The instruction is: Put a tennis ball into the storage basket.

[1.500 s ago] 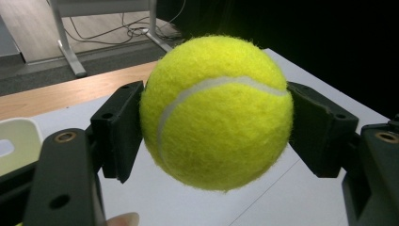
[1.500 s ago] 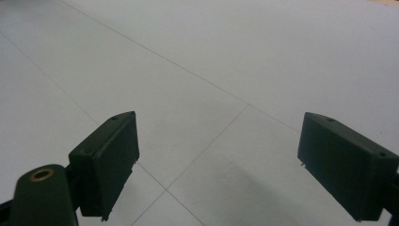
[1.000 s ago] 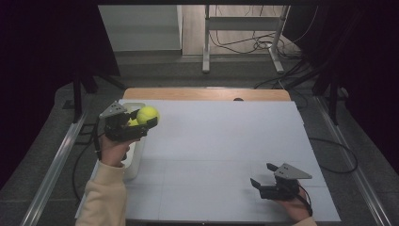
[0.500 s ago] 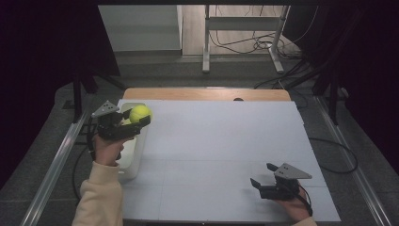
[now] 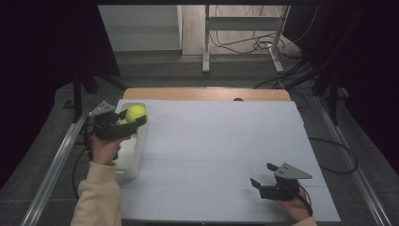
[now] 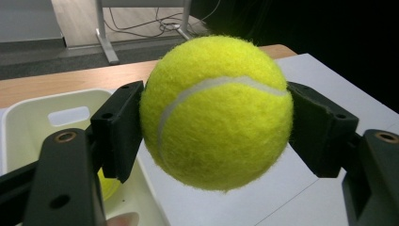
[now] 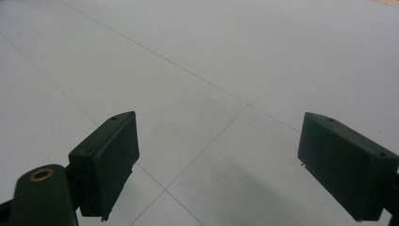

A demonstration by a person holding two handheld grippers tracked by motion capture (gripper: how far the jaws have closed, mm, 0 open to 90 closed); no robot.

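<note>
One tennis ball (image 5: 135, 113), yellow-green, is clamped between the jaws of the left gripper (image 5: 133, 120), at about 9 o'clock on the table in the high view. Ball sits up off the surface, over the far end of the white bin (image 5: 134, 157). In the left gripper view the tennis ball (image 6: 216, 113) is dead centre, both black pads pressed against its sides, white seam curving across the top. The white bin (image 6: 28, 117) lies at 8 o'clock from the ball there, with a handle slot in its far wall; a bit of something yellow shows inside it under the left jaw, too hidden to say what. The left hand (image 5: 104, 148) holds the gripper from below, cream sleeve (image 5: 96, 197) coming in at 7 o'clock.

The right gripper (image 5: 262, 178) is at 5 o'clock on the white table (image 5: 221, 141), near the front edge, well apart from ball and bin. Its jaws stand wide apart, nothing between them; the right gripper view shows just bare white table (image 7: 202, 70) between the two pads. Grey three-cornered plate on top, cable trailing back toward the hand.
</note>
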